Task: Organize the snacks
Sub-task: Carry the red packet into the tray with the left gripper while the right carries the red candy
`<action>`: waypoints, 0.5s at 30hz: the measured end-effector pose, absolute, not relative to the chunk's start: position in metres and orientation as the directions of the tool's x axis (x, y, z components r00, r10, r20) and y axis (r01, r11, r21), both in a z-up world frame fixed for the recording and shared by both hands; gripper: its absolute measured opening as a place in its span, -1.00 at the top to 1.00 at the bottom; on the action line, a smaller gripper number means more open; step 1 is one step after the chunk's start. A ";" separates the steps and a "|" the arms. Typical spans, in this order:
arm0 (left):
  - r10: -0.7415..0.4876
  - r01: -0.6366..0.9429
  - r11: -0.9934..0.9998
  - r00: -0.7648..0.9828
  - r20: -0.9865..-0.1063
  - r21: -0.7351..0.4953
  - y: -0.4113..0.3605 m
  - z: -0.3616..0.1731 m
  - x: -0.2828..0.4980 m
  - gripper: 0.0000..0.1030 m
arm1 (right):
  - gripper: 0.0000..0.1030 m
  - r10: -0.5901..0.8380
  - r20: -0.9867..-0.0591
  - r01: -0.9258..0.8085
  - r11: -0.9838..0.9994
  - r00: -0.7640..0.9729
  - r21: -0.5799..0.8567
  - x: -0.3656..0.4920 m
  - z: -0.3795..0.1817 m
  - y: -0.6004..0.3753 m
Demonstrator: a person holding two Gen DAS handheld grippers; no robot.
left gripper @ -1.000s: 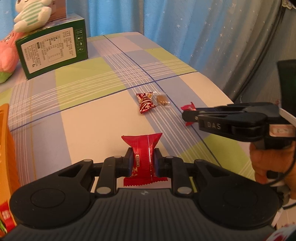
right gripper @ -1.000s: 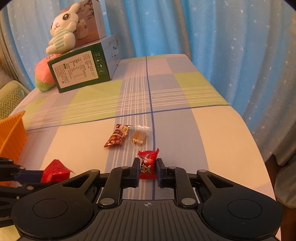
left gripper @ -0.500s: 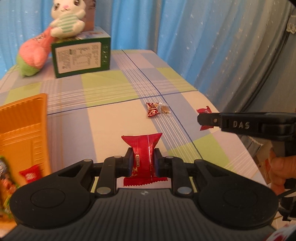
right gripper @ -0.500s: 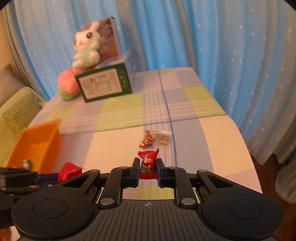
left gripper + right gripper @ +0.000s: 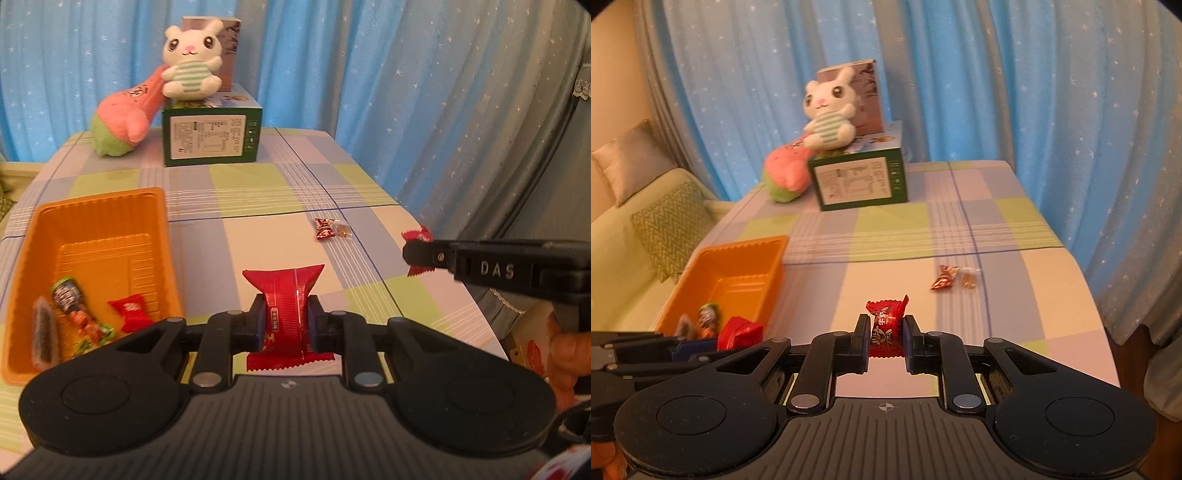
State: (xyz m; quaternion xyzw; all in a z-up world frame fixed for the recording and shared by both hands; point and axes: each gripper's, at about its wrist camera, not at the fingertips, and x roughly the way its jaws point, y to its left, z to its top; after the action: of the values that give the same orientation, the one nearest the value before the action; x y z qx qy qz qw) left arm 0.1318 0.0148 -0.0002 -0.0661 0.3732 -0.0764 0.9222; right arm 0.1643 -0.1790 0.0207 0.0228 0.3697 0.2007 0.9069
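My left gripper (image 5: 284, 325) is shut on a long red snack packet (image 5: 283, 299), held above the table just right of the orange tray (image 5: 155, 229). My right gripper (image 5: 886, 339) is shut on a small red candy (image 5: 886, 325) and hangs over the table's near middle; in the left wrist view it reaches in from the right (image 5: 417, 254). The tray (image 5: 753, 254) holds a red candy (image 5: 131, 310), a colourful packet (image 5: 72, 302) and a dark snack (image 5: 44, 332). On the cloth lie a red-and-white candy (image 5: 324, 229) and a small clear-wrapped brown sweet (image 5: 343, 230).
A green box (image 5: 210, 136) with a white rabbit plush (image 5: 192, 70) and a pink-and-green plush (image 5: 125, 118) stands at the table's far end. Blue curtains hang behind and to the right. A sofa (image 5: 646, 229) lies beyond the left edge. A hand (image 5: 565, 354) grips the right tool.
Both grippers have risen and pulled back with their candies still held. The orange tray has come fully into view on the left, and the two loose sweets now look farther away.
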 end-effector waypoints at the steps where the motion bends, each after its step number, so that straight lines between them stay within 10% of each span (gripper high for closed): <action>1: -0.187 0.089 0.980 0.713 -0.676 -0.177 0.017 0.002 0.127 0.62 | 0.65 0.381 -0.661 -0.347 0.918 0.646 0.190 0.164 0.021 -0.179; 15: -0.130 0.031 0.987 0.743 -0.656 -0.161 0.051 0.019 0.075 0.62 | 0.65 0.439 -0.660 -0.418 0.886 0.610 0.203 0.110 0.020 -0.140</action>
State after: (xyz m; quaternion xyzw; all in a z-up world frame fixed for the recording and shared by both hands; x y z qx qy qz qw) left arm 0.0753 0.0513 0.0191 -0.0697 0.3557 -0.0433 0.9310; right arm 0.1103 -0.1398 0.0196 0.0144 0.3717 0.2387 0.8970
